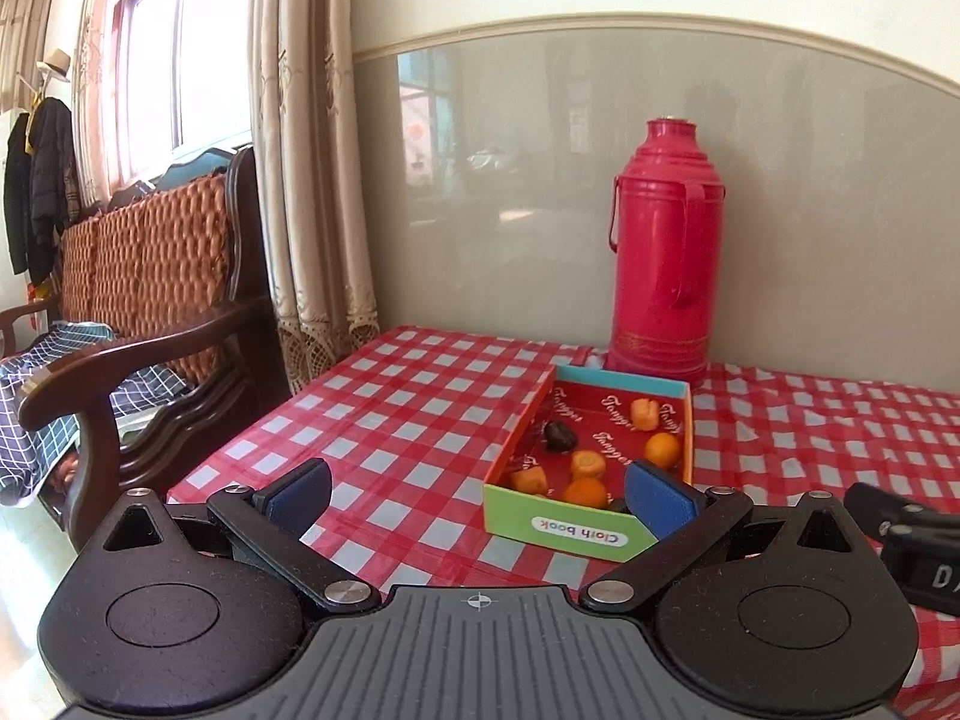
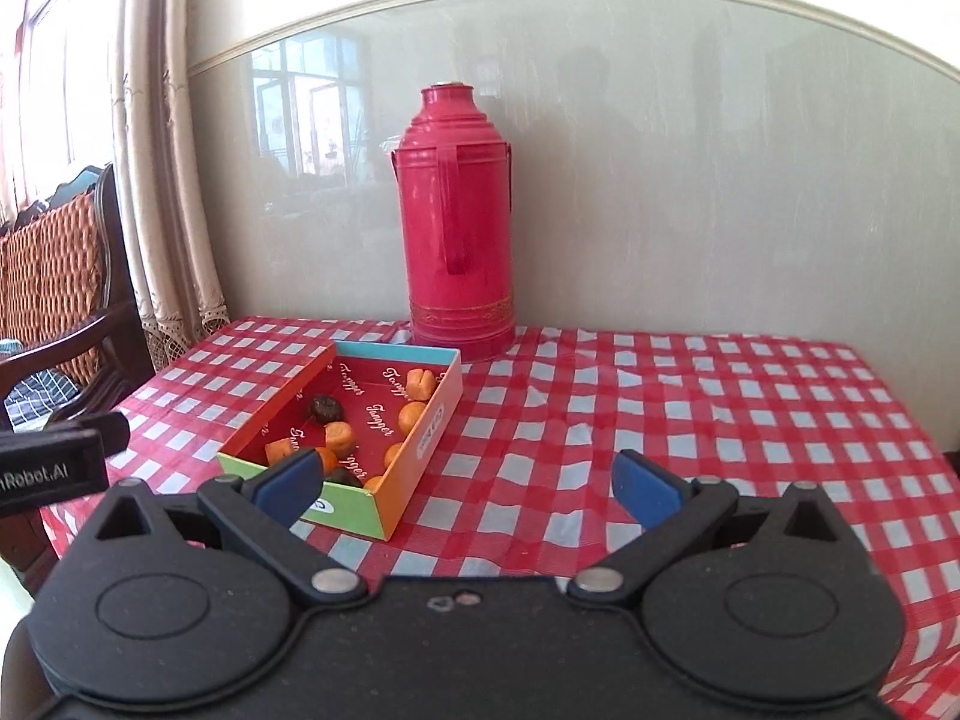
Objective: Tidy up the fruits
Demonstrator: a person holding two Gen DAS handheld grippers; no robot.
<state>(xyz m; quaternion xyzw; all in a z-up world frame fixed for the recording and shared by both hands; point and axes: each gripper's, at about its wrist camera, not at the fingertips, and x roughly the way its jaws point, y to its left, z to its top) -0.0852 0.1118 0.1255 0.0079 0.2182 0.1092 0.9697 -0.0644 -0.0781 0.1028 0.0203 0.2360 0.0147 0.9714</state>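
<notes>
Left gripper (image 1: 480, 495): jaws standing wide apart, gripping nothing, hanging above the checked tablecloth (image 1: 390, 408). Right gripper (image 2: 471, 486): jaws likewise spreading fully, touching nothing. Fruits (image 1: 585, 462): orange and dark pieces lying inside the open box (image 1: 576, 531), which is sitting on the tablecloth just before a red thermos (image 1: 663, 240).

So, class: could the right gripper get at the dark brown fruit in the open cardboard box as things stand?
Probably yes. The right gripper is open and empty, the open cardboard box has no lid, and the dark brown fruit lies uncovered, apart from the orange pieces, with nothing standing between.
</notes>
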